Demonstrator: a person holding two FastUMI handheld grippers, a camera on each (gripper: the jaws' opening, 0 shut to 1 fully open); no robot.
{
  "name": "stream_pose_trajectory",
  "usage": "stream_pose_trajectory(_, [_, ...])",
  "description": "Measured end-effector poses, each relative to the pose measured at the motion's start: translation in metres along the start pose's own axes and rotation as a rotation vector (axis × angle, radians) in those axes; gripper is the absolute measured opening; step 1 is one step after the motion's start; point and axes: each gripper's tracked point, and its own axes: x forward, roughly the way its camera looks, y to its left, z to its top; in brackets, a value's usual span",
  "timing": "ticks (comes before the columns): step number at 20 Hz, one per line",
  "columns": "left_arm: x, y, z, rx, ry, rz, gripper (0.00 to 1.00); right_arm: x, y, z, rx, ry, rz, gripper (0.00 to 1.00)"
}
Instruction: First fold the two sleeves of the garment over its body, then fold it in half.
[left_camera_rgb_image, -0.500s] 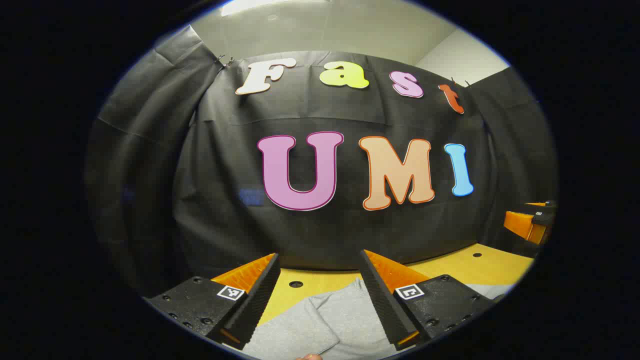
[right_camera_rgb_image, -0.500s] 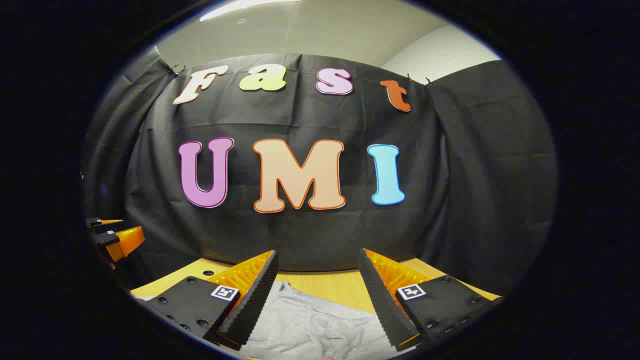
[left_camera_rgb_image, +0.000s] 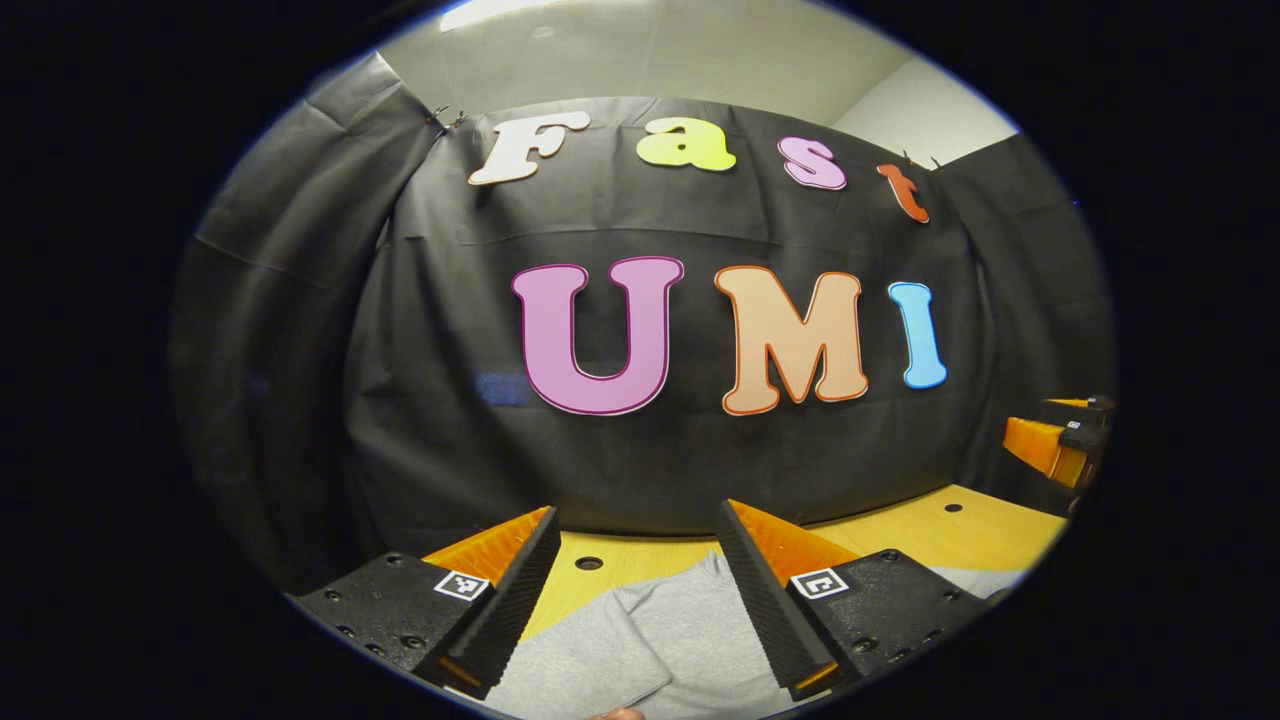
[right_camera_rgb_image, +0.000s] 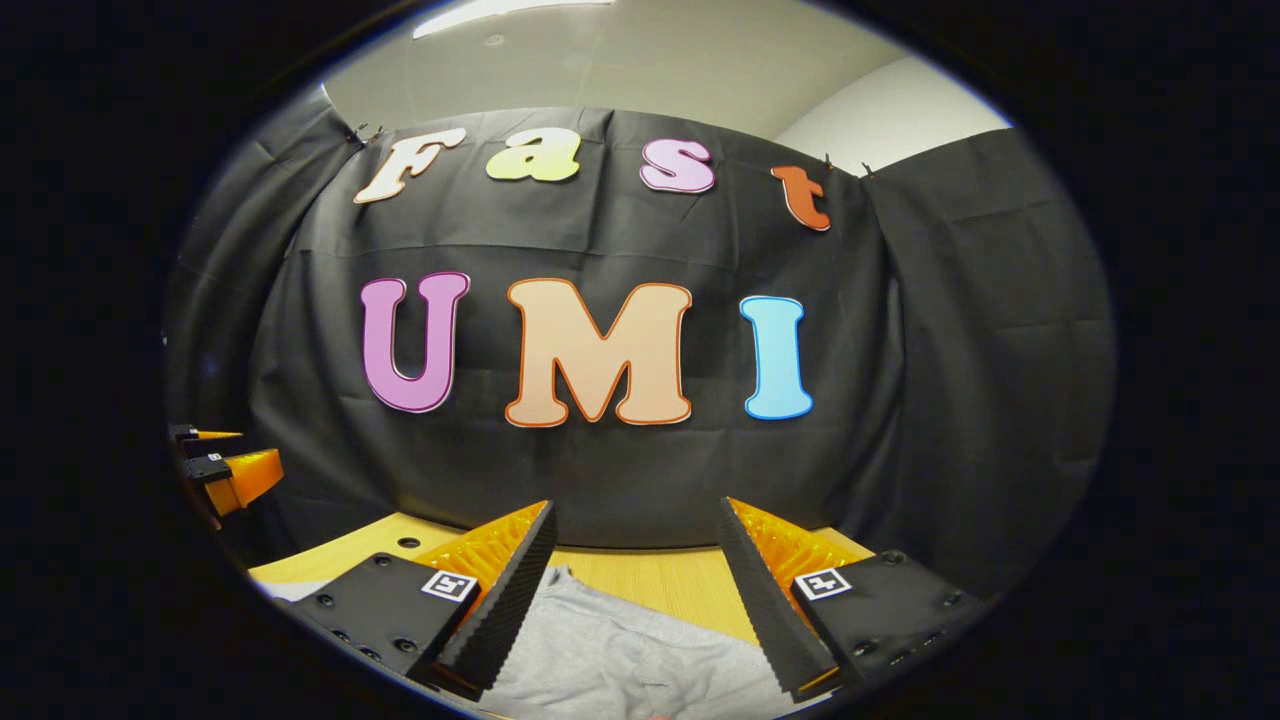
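Note:
A grey garment (left_camera_rgb_image: 660, 645) lies flat on the yellow wooden table (left_camera_rgb_image: 960, 535), its far edge reaching between my fingers in the left gripper view. My left gripper (left_camera_rgb_image: 637, 590) hangs open above it, nothing between its orange-and-black fingers (left_camera_rgb_image: 765, 590). In the right gripper view the same grey garment (right_camera_rgb_image: 620, 655) shows creased under my right gripper (right_camera_rgb_image: 637, 590), which is open and holds nothing. The right gripper (left_camera_rgb_image: 1055, 445) appears far right in the left gripper view; the left gripper (right_camera_rgb_image: 235, 475) appears far left in the right gripper view.
The table (right_camera_rgb_image: 660, 580) has small round holes (left_camera_rgb_image: 589, 563) near its back edge. The black cloth wall (left_camera_rgb_image: 700, 440) stands close behind the table and wraps round both sides.
Both views have shifted very slightly; the right gripper view has tilted a little to the right. The garment lies as before and both grippers stay open.

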Motion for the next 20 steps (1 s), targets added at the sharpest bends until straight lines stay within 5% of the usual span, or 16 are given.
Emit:
stream_pose_trajectory(12, [0.006, -0.001, -0.004, -0.005, 0.012, -0.007, 0.94, 0.000, -0.022, -0.001, -0.013, 0.014, -0.036, 1.00])
stream_pose_trajectory(20, [0.012, -0.010, -0.005, -0.010, 0.008, -0.037, 0.93, -0.011, -0.098, -0.015, -0.084, 0.046, -0.163, 1.00])
